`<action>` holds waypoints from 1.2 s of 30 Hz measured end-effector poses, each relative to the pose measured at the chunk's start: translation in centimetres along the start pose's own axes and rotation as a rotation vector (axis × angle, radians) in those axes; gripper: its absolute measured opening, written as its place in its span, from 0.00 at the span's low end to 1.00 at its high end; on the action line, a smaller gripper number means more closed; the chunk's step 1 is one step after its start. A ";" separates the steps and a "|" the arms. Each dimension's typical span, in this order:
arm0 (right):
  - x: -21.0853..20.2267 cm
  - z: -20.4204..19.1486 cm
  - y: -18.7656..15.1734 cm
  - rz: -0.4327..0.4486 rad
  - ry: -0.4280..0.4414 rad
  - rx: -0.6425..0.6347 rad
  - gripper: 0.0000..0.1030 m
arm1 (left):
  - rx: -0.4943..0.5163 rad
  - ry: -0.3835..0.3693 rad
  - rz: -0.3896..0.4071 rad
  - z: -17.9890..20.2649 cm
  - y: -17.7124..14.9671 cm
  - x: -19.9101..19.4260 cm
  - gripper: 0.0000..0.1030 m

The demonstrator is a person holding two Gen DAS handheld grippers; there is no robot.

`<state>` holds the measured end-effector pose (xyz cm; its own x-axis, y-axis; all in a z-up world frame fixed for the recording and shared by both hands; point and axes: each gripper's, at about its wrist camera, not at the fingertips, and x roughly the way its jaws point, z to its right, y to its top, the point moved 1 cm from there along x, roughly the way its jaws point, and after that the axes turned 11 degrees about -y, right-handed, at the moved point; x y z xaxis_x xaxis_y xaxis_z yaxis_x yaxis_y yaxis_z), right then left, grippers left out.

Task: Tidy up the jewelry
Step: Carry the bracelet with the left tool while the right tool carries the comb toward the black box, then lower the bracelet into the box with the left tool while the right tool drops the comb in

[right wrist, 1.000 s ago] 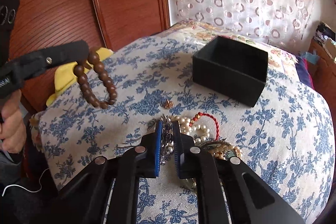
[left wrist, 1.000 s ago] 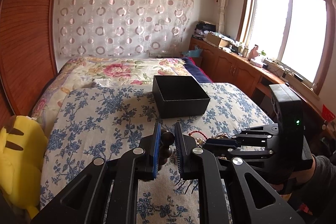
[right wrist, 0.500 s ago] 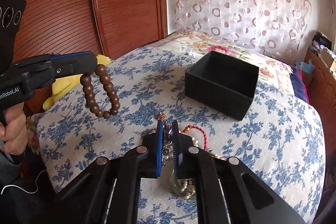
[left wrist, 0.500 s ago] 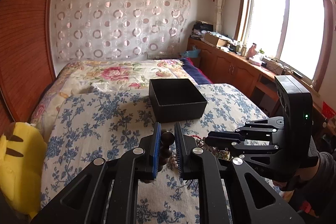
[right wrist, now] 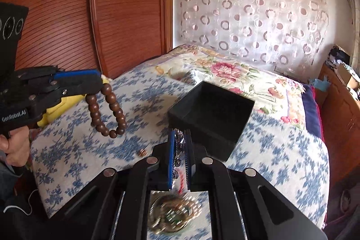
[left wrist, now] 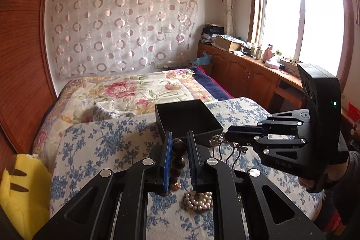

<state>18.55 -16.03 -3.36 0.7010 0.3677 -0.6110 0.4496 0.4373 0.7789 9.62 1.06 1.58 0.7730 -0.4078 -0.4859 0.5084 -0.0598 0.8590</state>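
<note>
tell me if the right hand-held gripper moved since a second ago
Yes: the right hand-held gripper lifted off the blue floral bedspread with a metal chain, toward the open black box.

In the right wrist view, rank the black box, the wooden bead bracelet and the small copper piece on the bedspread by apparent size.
1. Black box, clearly largest.
2. Wooden bead bracelet, hanging from the left claw; nearness to the camera is unclear.
3. Copper piece, smallest, blurred.

Glossy wooden bead bracelet, matt black box, printed cloth bedspread.
</note>
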 end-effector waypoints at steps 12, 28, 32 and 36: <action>4.8 6.4 5.5 0.048 -0.073 0.044 0.09 | 0.011 0.024 0.001 -1.6 4.4 3.4 0.12; 13.1 7.0 3.7 -0.060 -0.051 0.082 0.12 | 0.019 0.011 -0.038 -2.6 7.7 9.3 0.12; 12.5 7.3 3.2 -0.059 -0.043 0.080 0.17 | 0.017 0.001 -0.048 -2.6 7.4 10.2 0.12; 11.1 7.9 2.5 -0.056 -0.052 0.082 0.17 | 0.016 -0.015 -0.050 -2.4 7.4 10.9 0.12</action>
<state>31.84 -17.30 -7.05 0.7005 0.3004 -0.6473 0.5309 0.3868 0.7540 22.69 -1.59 2.24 0.7410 -0.4171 -0.5262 0.5401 -0.0954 0.8362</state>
